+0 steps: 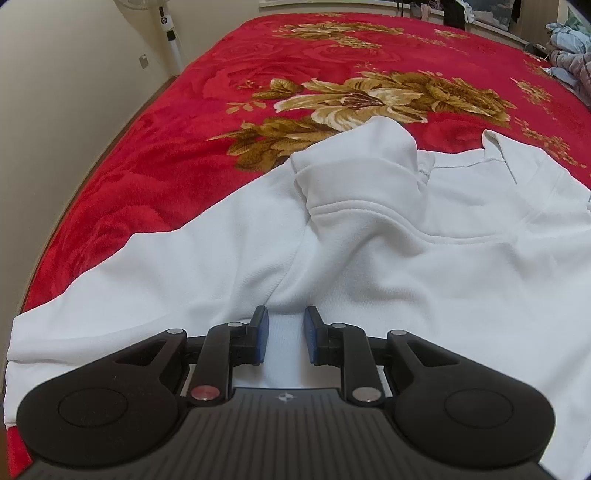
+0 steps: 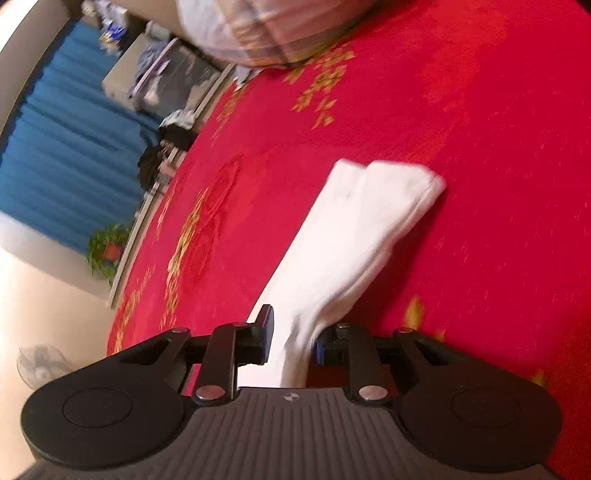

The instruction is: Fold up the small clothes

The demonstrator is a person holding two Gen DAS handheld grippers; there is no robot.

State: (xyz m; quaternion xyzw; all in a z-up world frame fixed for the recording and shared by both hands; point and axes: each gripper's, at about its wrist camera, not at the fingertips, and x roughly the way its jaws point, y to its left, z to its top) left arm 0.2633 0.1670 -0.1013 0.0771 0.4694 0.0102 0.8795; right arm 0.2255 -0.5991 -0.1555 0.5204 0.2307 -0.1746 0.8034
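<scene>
while your left gripper (image 1: 286, 334) sits low and level over the near part of the white top (image 1: 369, 258), its jaws stand apart with white cloth showing in the gap; none of it is pinched between the blue pads (image 1: 263, 334). the top lies spread on the red blanket (image 1: 166, 129), its body toward you and a sleeve (image 1: 354, 162) doubled back over its far edge, just beside the collar (image 1: 498, 155). another sleeve runs off to the left of the top, lying flat toward the blanket's edge. beyond the blanket, at its far left corner, a fan (image 1: 168, 26) stands by the wall, and a heap of clothes (image 1: 569, 51) sits at its far right corner.

your right gripper (image 2: 293, 338) is rolled hard to one side, so the blanket (image 2: 480, 147) tilts steeply in its view and the frame is smeared. its jaws are closed on a strip of the top (image 2: 362, 229), with the cloth bunched between the pads (image 2: 267, 332) and running out ahead of the fingers to a folded end that lies over the blanket. whether that far end touches the blanket or hangs above it, you cannot tell through the blur. past the blanket's edge in this view are a blue curtain (image 2: 66, 147), a green plant (image 2: 107, 251) and a pale bundle (image 2: 266, 29) at the blanket's top edge.
</scene>
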